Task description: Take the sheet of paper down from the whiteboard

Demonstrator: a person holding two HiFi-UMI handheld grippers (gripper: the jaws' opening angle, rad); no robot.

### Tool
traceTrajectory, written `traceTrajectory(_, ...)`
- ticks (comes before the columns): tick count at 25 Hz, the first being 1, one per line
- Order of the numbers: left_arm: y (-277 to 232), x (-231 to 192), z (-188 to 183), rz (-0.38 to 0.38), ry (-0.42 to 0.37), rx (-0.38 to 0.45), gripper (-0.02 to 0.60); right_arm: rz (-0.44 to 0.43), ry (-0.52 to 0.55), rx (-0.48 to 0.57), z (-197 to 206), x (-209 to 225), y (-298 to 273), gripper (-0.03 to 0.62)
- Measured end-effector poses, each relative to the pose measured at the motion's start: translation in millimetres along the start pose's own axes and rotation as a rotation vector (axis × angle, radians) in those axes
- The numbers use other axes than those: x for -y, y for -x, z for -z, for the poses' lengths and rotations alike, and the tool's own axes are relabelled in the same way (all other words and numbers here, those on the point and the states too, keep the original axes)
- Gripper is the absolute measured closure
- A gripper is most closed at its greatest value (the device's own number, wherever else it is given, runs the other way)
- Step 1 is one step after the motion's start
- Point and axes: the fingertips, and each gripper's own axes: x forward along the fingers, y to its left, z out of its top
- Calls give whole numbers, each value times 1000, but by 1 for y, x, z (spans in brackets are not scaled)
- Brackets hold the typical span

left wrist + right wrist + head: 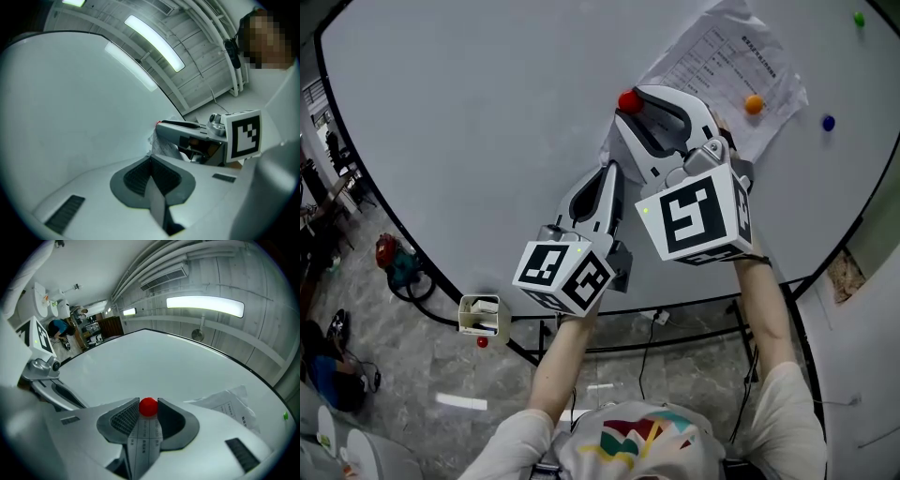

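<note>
1 magnet at a time: drawing the red magnet [628, 99], clamped in the right claw [149, 405], squarely off the whiteboard [487, 112]; holding the left claw [151, 158], pressed shut, beside the sheet of paper [731, 66], itself hanging under the orange magnet [754, 104].

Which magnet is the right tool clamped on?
The red magnet, gripped by the right tool at a corner of the sheet. The orange magnet sits on the sheet, the blue magnet and green magnet on bare whiteboard.

White whiteboard [469, 122]; red magnet [628, 100]; orange magnet [754, 104]; white paper [712, 58], black print.
</note>
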Motion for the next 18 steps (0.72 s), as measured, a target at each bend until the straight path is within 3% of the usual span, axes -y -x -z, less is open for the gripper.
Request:
traceTrajectory(13, 2, 1, 12, 14, 42, -14, 535, 21, -16, 53, -29, 12, -19, 476)
traceTrajectory(18, 4, 0, 12, 12, 54, -6, 535, 37, 37, 147, -43, 13, -7, 474)
